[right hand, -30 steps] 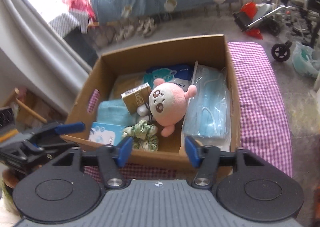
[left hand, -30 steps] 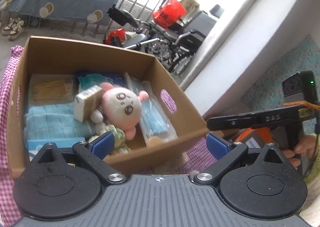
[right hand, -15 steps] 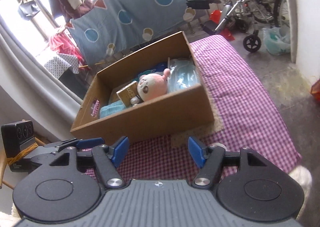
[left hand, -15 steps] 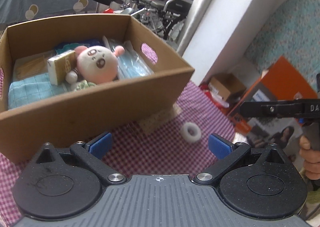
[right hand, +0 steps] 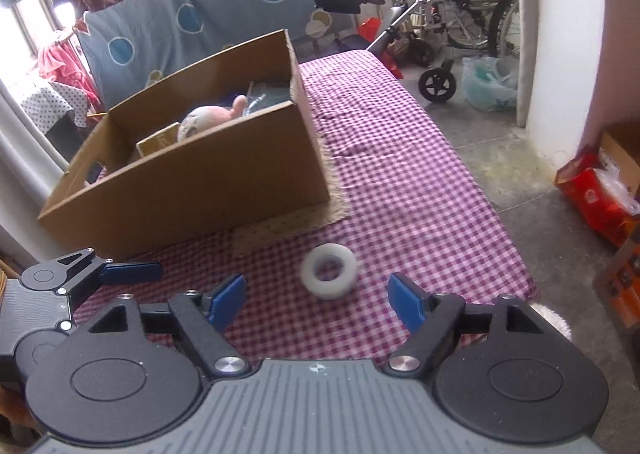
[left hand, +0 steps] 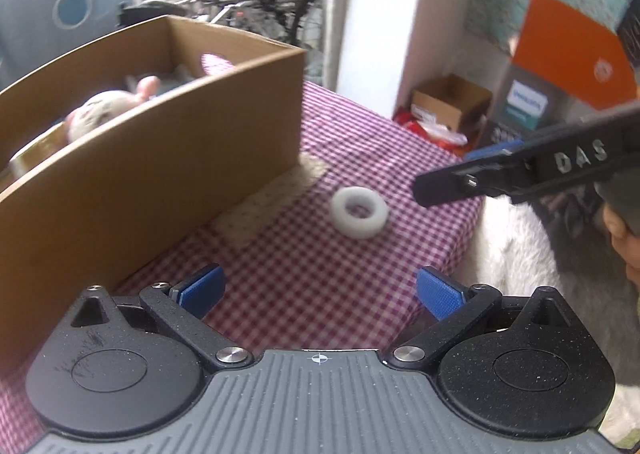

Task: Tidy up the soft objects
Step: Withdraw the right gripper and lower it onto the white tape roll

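Ahead of right jaws: ring (right hand: 329, 271), on cloth (right hand: 400, 181), outside box (right hand: 192, 189).
Right gripper (right hand: 316, 296): jaws have just been opening, spread, nothing between, likely lining up on ring.
Left gripper (left hand: 318, 290): spread, empty.

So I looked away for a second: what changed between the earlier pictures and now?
Both tools pulled back from over the cardboard box and dropped toward the white ring on the checked cloth. The right tool has just been opening, nothing between its jaws. The left tool is open. Box contents and ring unmoved.
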`<state>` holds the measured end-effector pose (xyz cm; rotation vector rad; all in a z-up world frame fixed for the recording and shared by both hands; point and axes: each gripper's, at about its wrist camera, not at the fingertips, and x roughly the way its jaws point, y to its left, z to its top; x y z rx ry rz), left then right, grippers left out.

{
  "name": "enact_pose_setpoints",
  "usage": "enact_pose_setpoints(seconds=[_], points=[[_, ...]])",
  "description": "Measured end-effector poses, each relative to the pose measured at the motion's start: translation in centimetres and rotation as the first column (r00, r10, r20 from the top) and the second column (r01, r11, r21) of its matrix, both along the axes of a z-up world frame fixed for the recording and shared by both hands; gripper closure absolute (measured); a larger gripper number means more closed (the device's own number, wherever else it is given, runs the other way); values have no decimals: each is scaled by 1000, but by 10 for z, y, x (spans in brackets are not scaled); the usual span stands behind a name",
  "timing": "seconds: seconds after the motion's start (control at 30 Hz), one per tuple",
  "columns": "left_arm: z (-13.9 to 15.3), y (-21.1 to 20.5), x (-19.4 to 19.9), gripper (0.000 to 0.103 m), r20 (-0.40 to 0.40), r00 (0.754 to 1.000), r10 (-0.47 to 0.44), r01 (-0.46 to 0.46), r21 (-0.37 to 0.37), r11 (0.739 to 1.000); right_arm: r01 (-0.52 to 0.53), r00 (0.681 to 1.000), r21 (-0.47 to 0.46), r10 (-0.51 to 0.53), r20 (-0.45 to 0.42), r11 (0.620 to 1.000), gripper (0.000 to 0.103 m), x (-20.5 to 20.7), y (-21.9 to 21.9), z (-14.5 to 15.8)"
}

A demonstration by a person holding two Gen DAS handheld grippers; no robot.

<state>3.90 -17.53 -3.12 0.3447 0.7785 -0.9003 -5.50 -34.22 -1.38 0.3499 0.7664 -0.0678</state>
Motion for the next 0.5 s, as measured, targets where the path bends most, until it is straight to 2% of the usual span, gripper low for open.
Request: enact_pose_setpoints(seconds=[0.17,0.33,0.4,0.5], points=[[-12,-29,-3,1,90,993,-71,67,45,997,22,1000,10,-21,-3,1000,23,10,-15,-15],[-22,-51,-1,1,135,985,-112,105,58,993,37,999,47,-36,-24,998,44,28,-30,-31],[-24,-58,0,4,150,981,-126,117,71,991,35,999,62,-33,-35,997,46,34,-34,-36],[-26,-64,-1,8,162,975,-155,143,81,986,10,999,68,-8,-43,998,54,43,-36,-42]])
